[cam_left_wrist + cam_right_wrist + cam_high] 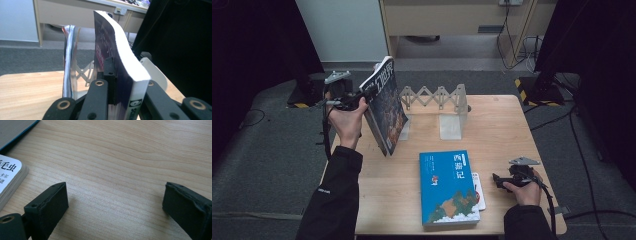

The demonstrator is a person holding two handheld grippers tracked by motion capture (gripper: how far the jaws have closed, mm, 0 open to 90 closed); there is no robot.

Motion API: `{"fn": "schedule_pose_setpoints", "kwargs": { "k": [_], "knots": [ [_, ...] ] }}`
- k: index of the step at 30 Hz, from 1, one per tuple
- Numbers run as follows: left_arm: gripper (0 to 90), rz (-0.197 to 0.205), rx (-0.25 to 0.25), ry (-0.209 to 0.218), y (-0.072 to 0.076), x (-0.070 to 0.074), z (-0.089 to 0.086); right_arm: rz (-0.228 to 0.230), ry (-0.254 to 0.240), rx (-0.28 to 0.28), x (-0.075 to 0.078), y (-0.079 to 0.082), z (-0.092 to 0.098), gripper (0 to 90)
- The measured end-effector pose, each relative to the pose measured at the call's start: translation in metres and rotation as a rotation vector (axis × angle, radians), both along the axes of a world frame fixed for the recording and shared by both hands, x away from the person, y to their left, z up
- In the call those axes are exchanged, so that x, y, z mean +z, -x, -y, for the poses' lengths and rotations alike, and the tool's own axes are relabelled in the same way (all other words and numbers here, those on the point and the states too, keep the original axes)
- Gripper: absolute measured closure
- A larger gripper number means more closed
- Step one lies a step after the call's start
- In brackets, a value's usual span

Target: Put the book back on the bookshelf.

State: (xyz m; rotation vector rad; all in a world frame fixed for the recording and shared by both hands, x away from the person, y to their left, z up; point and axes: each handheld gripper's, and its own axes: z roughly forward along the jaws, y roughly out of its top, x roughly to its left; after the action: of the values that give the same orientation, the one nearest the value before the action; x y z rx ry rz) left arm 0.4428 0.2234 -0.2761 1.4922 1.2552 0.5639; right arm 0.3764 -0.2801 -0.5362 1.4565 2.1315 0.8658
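Observation:
My left gripper [362,97] is shut on a thick dark-covered book [384,107] and holds it tilted in the air over the table's rear left. In the left gripper view my left gripper [122,82] clamps the lower spine of that book [125,62], page edges facing right. A blue book [448,187] lies flat near the front edge, with a small white book [480,192] partly under its right side. My right gripper [499,181] rests just right of them, open. In the right gripper view my right gripper [115,205] has bare wood between its jaws and the white book [7,177] at the left.
An accordion book rack [437,96] with pale end plates [452,120] stands at the back of the wooden table [502,130]. A thin magazine [68,62] stands upright beside it. Grey carpet, cables and dark stands surround the table.

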Motion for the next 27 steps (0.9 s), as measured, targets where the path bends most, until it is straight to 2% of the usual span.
{"fn": "schedule_pose_setpoints", "kwargs": {
  "k": [4,8,22,25,27],
  "knots": [
    [81.7,0.017,0.026,-0.021,-0.006,-0.004,0.005,0.008,-0.005,-0.002,-0.001,0.000,0.000,4.0],
    [81.7,0.009,0.051,-0.034,-0.012,-0.009,0.011,0.016,-0.006,-0.005,-0.003,-0.001,-0.001,2.2],
    [81.8,0.020,0.099,-0.089,-0.028,-0.039,0.029,0.018,-0.004,-0.004,-0.003,-0.001,-0.001,2.0],
    [81.7,0.027,0.117,-0.126,-0.029,-0.044,0.033,0.020,-0.004,-0.005,-0.003,-0.001,-0.001,1.9],
    [81.7,0.031,0.120,-0.136,-0.029,-0.044,0.034,0.019,-0.005,-0.006,-0.003,-0.001,-0.002,1.8]
  ]
}}
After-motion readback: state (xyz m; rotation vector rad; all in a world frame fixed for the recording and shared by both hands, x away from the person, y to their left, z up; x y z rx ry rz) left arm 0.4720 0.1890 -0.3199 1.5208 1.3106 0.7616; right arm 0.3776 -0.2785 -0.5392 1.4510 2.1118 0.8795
